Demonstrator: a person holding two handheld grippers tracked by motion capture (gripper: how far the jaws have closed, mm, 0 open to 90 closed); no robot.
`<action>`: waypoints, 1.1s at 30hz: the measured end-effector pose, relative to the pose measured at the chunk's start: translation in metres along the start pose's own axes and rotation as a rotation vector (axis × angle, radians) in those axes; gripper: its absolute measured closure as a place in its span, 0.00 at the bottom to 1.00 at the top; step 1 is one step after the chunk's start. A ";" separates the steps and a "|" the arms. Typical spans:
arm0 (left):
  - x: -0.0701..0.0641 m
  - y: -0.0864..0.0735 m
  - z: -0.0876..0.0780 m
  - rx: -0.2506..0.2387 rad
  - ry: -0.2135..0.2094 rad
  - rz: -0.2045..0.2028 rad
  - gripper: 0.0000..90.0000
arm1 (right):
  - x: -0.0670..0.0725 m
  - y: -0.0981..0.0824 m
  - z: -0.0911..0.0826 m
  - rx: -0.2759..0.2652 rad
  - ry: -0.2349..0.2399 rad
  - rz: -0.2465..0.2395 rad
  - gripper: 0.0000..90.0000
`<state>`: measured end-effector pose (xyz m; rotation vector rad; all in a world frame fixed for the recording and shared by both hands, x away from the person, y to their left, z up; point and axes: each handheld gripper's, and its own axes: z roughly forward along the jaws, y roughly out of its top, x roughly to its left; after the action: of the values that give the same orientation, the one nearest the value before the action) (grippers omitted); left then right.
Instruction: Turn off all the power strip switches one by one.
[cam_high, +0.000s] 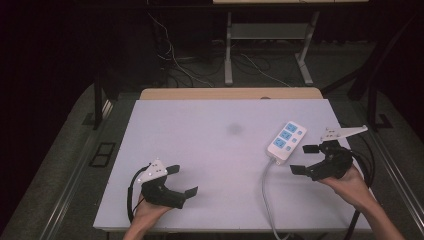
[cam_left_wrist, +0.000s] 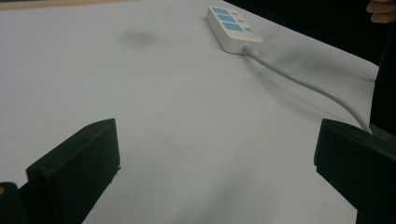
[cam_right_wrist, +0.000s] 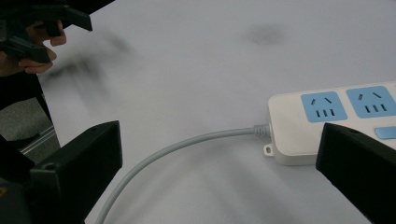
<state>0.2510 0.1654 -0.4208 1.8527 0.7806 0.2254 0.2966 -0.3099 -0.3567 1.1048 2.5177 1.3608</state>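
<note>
White three-socket power strip with blue faces (cam_high: 286, 141) on white table (cam_high: 210, 150); your left tongs (cam_high: 181, 181) and right tongs (cam_high: 304, 159) both apart, empty

White table (cam_high: 200, 150), white power strip (cam_high: 286, 142) with blue sockets lying on it, grey cord (cam_high: 266, 192) trailing off
</note>
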 end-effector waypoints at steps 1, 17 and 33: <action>0.000 0.000 0.000 0.000 0.001 0.000 0.00 | -0.001 0.002 0.000 0.004 0.001 0.002 0.00; 0.001 -0.001 0.000 -0.001 0.002 0.001 0.00 | -0.015 0.013 0.005 0.038 -0.007 0.001 0.00; 0.002 -0.001 -0.001 -0.009 0.005 -0.006 0.00 | -0.036 0.028 0.018 0.094 -0.019 0.007 0.00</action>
<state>0.2514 0.1673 -0.4217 1.8417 0.7873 0.2293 0.3455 -0.3094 -0.3560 1.1387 2.5909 1.2381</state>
